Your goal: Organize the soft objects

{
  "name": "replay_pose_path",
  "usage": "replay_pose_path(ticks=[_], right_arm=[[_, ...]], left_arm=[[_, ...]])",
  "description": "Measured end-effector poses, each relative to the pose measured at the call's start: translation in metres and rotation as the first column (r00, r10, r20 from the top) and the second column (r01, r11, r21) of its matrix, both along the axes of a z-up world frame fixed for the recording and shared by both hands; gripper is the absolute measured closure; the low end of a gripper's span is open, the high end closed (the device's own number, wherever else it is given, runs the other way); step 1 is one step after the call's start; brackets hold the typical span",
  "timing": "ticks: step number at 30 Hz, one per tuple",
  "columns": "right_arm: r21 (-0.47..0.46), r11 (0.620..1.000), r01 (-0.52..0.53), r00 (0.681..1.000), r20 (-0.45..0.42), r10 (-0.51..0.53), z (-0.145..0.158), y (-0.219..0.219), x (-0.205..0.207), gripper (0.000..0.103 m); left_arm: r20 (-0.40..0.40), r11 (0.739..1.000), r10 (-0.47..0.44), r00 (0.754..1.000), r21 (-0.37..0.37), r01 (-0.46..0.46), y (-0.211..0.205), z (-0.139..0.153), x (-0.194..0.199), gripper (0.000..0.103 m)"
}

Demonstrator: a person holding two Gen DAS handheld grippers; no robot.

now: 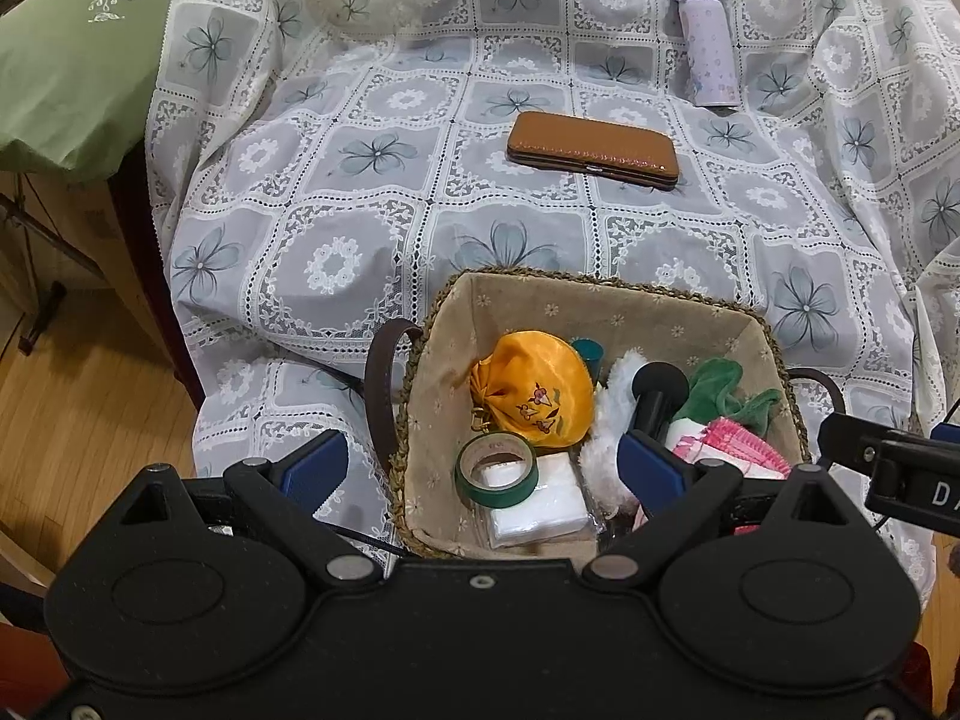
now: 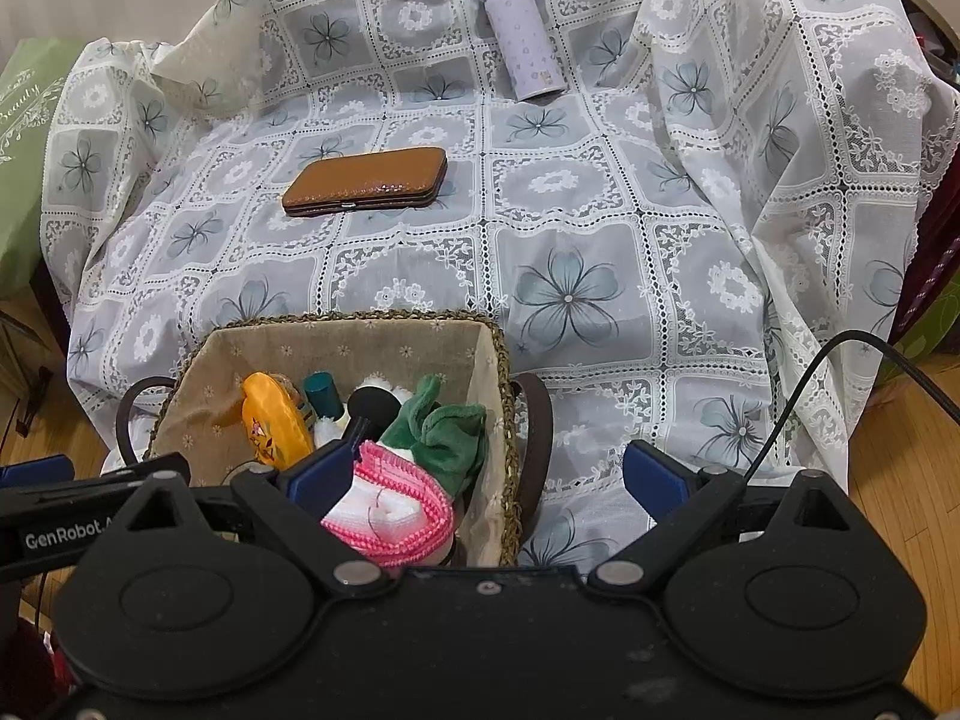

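We are holding both tools spread, left tool (image 1: 486,468) and right tool (image 2: 486,477), over a basket (image 1: 600,291) containing pouch (image 1: 534,387), tape (image 1: 495,471), cloths (image 2: 438,426).

"Beauty" on green bag (image 1: 78,54); seemingly "GenRobot" on left hand-held gripper (image 2: 36,501)

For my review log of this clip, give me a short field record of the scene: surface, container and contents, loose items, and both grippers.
surface: white lace cloth with blue flowers
container: woven basket with beige floral lining, near edge of cloth
in basket: orange satin pouch, green tape roll, white fluffy item, green cloth, pink-and-white knitted piece
loose on cloth: brown hard-shell case, closed; lilac bottle, lying down
left gripper: open, over basket, holding nothing
right gripper: open, holding nothing
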State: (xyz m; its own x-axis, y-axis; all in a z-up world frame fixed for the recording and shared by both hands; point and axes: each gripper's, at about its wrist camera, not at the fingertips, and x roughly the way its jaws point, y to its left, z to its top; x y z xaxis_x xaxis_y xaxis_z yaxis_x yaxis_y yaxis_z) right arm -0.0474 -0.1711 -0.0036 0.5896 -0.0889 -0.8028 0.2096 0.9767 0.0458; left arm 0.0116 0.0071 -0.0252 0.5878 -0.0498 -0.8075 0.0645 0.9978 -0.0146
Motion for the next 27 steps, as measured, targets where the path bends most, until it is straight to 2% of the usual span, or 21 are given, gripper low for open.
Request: replay_pose_path(ticks=[27], right_arm=[[-0.004,1.000,-0.004,1.000,-0.003,0.004,-0.0025,0.0013,-0.0003,0.005]], left_arm=[[-0.026,1.000,0.000,1.000,0.000,0.000,-0.0005,-0.0030,0.0030,0.009]])
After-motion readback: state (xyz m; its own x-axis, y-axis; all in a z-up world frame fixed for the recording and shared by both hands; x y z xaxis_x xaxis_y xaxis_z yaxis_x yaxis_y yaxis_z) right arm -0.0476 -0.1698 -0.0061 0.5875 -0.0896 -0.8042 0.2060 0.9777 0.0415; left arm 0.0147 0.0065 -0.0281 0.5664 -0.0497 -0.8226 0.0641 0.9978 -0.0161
